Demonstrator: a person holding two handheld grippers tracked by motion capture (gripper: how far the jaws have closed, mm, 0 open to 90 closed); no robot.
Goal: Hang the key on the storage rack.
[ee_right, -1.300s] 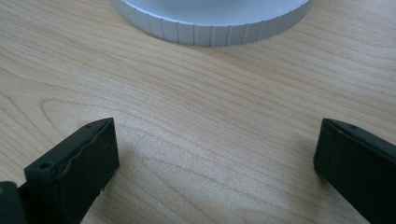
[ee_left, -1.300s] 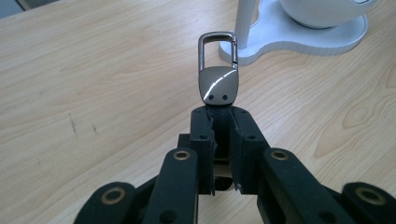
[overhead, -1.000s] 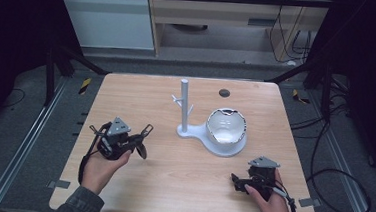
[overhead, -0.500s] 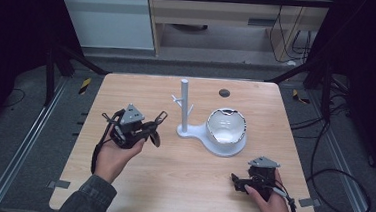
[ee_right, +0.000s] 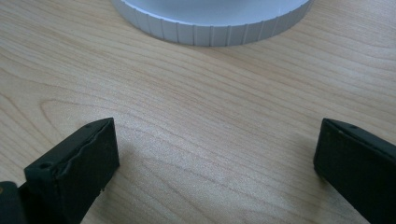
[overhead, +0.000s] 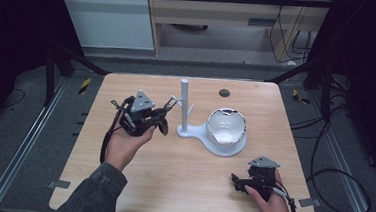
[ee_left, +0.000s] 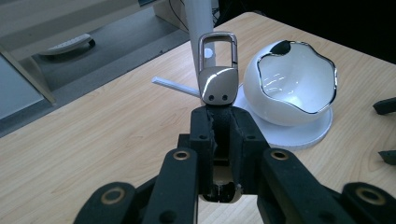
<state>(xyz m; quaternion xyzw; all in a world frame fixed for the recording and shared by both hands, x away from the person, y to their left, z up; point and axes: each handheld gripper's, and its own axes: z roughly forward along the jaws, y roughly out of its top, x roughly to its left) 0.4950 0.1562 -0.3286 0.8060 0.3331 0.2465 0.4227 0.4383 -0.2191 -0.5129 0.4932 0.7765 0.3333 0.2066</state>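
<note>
The left gripper (ee_left: 223, 123) has its two black jaws squeezed tight on a shiny silver metal clip with an open loop at its top (ee_left: 217, 70). The clip sticks up out of the jaws. In the high view the left gripper (overhead: 161, 115) is held up above the left half of the light wooden table (overhead: 120, 181), and its tips are just beside the tall white post with small side pegs (overhead: 183, 105). A thin white peg (ee_left: 175, 86) pokes out from the post right behind the clip. I cannot tell if the clip touches it.

The post stands on a flat white base with a ridged round edge (overhead: 199, 137). On the right part of that base sits a white bowl with a wavy silver rim (overhead: 227, 126).

The right gripper (overhead: 238, 183) rests low near the front right of the table. Its jaws are wide apart with only bare wood between them (ee_right: 215, 140). The ridged edge of the white base (ee_right: 210, 30) lies a little way ahead of them.

There is a lot of open wood at the front left and in the middle near the front edge. A small dark round hole (overhead: 224, 93) sits close to the far edge.
</note>
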